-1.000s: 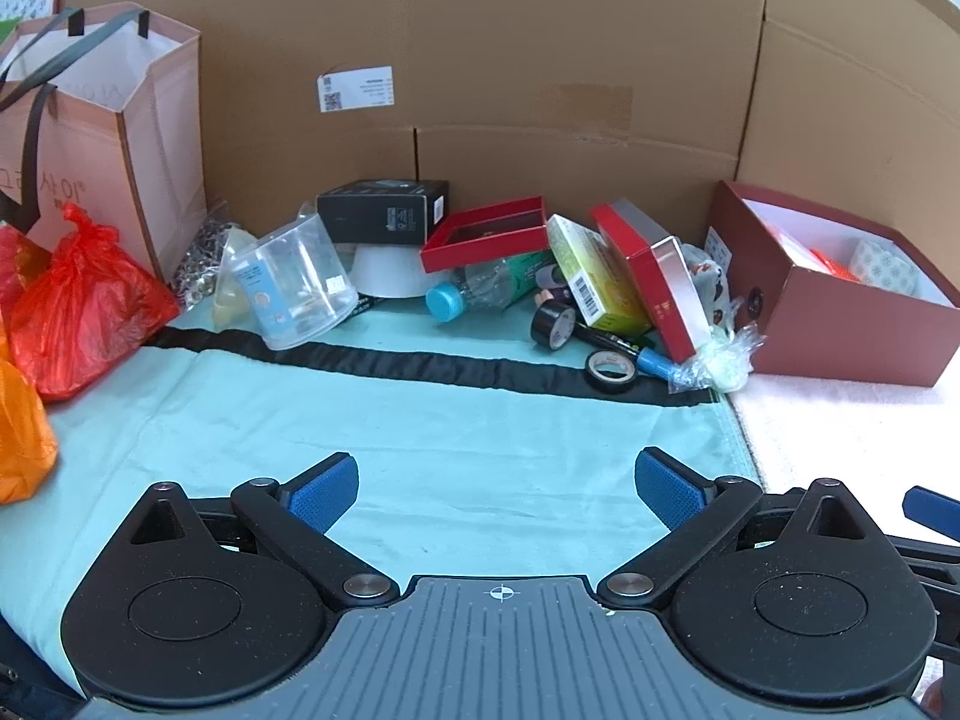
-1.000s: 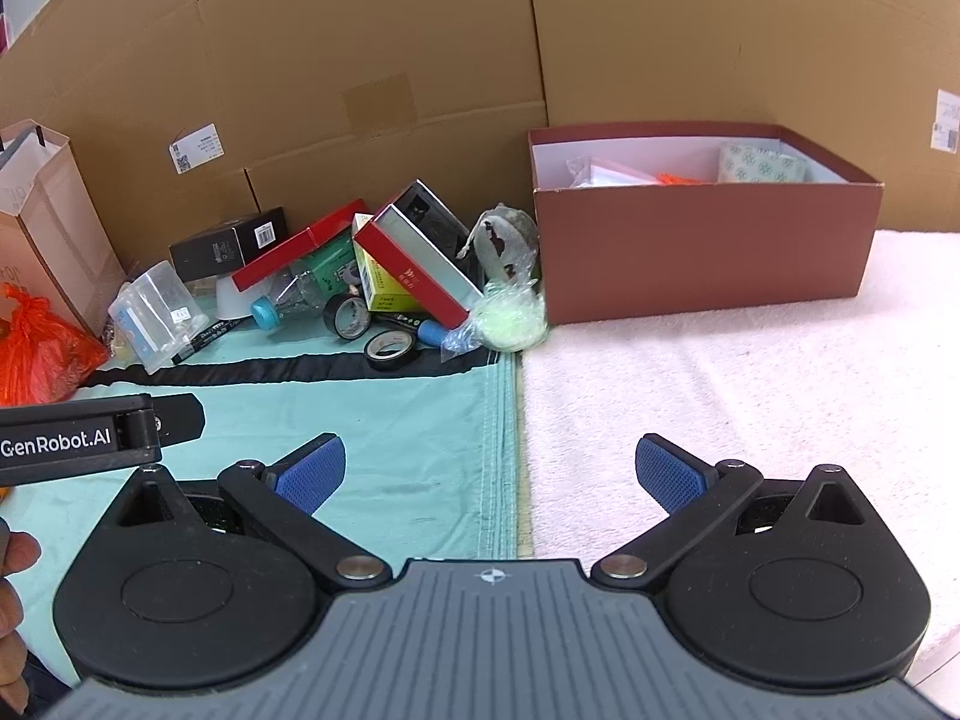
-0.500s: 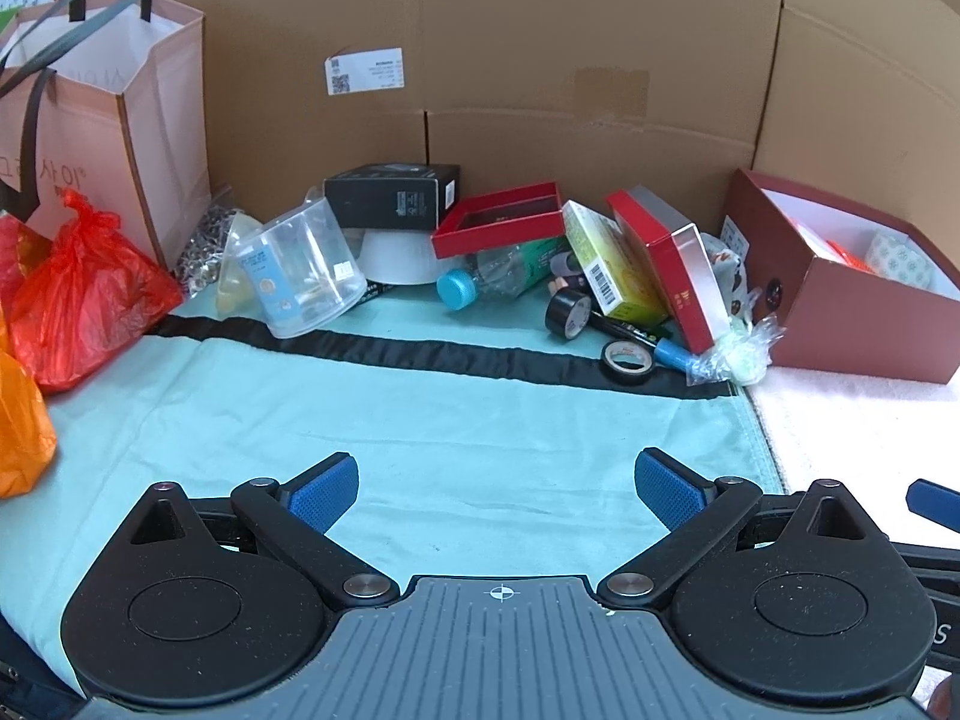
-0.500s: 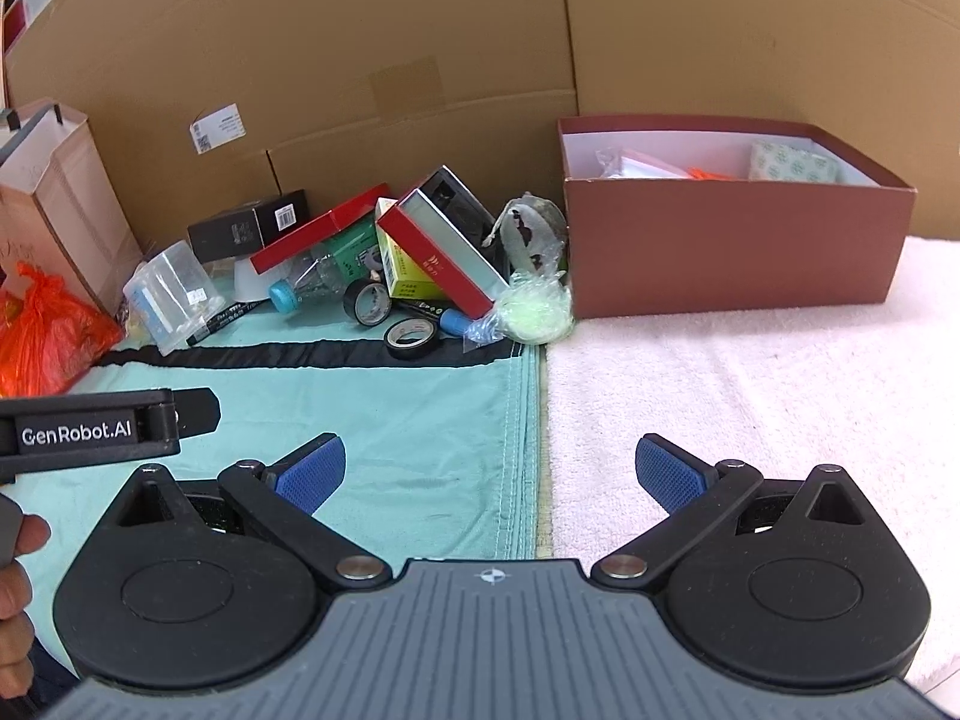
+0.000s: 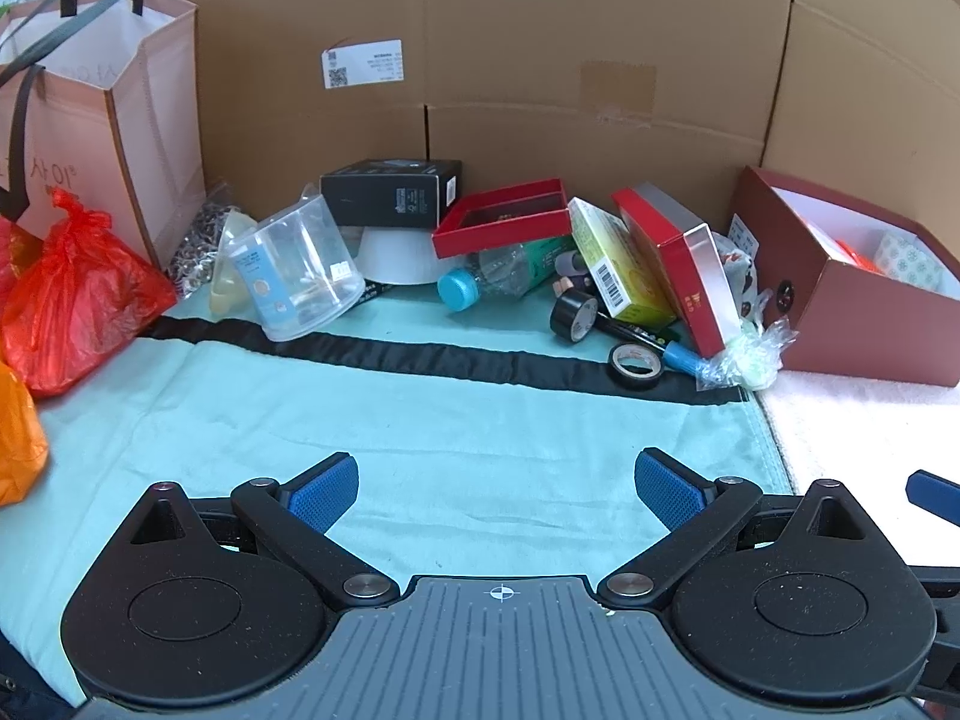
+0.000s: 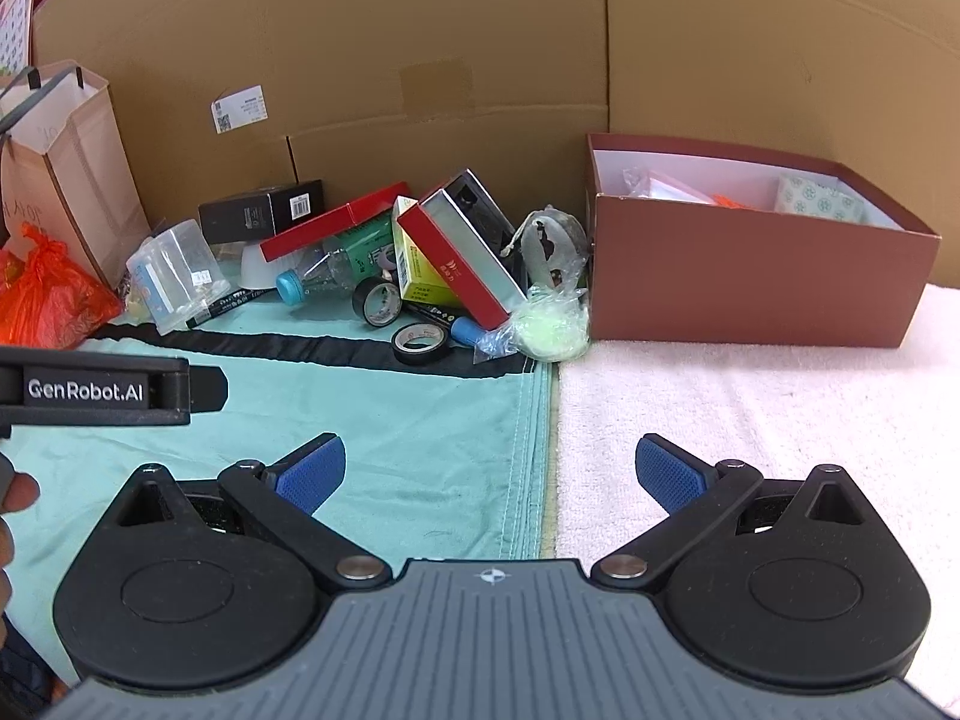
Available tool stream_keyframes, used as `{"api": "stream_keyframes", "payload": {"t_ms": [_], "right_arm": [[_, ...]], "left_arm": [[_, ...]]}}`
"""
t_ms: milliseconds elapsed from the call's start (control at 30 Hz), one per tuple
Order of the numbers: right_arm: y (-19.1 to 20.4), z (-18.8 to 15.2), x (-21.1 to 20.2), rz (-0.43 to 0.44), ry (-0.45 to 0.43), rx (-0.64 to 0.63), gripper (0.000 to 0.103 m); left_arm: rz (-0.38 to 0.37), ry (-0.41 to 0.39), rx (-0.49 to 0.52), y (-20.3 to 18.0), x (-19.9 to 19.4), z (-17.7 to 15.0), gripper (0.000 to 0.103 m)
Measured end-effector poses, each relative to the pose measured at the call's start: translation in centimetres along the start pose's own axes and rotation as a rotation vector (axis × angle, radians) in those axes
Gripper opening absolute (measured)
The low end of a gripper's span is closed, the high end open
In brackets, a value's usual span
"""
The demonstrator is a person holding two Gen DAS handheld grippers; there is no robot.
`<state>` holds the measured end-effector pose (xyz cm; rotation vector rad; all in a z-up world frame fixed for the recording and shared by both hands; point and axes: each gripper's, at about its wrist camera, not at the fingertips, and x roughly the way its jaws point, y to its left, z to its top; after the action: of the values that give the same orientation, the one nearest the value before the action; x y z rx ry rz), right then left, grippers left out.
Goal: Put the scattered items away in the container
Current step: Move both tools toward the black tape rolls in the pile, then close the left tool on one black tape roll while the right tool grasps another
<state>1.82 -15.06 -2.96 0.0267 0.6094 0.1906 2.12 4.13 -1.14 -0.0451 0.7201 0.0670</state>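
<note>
A pile of loose items lies against the cardboard wall: a black box (image 5: 390, 192), a clear plastic tub (image 5: 294, 273), a red lid (image 5: 501, 225), a bottle with a blue cap (image 5: 459, 288), a yellow-green carton (image 5: 618, 267), a red box (image 5: 678, 267), two tape rolls (image 5: 636, 358) and a bagged green item (image 5: 747, 357). The dark red shoebox (image 6: 756, 270) stands open on the right with a few things inside. My left gripper (image 5: 495, 489) and right gripper (image 6: 489, 474) hang open and empty over the cloth, well short of the pile.
A pink paper bag (image 5: 102, 120) and red (image 5: 72, 294) and orange (image 5: 18, 438) plastic bags sit at the left. A teal cloth (image 5: 420, 420) meets a white towel (image 6: 750, 420) on the right. Cardboard walls (image 6: 480, 60) close off the back.
Both grippers have drawn slightly back and turned a little left, so the pile and the shoebox shift right in view. Nothing was picked up; both stay open.
</note>
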Motion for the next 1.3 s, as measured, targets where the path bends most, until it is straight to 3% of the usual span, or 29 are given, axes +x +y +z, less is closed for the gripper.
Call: {"api": "stream_keyframes", "payload": {"t_ms": [600,933,1167,1300], "right_arm": [[1.0,0.5,3.5,0.014,-0.017,-0.06,0.102],[2.2,1.6,7.1,0.065,0.025,-0.096,0.095],[2.1,2.3,9.6,0.129,0.063,-0.071,0.085],[2.1,2.5,10.8,0.13,0.077,-0.075,0.075]], "left_arm": [[-0.036,0.037,0.032,0.2,4.0,1.4,0.101],[-0.12,0.091,0.04,0.1,8.4,2.8,0.087],[-0.153,0.116,0.057,-0.1,11.1,3.8,0.08],[-0.171,0.137,0.071,-0.3,12.6,4.3,0.069]]}}
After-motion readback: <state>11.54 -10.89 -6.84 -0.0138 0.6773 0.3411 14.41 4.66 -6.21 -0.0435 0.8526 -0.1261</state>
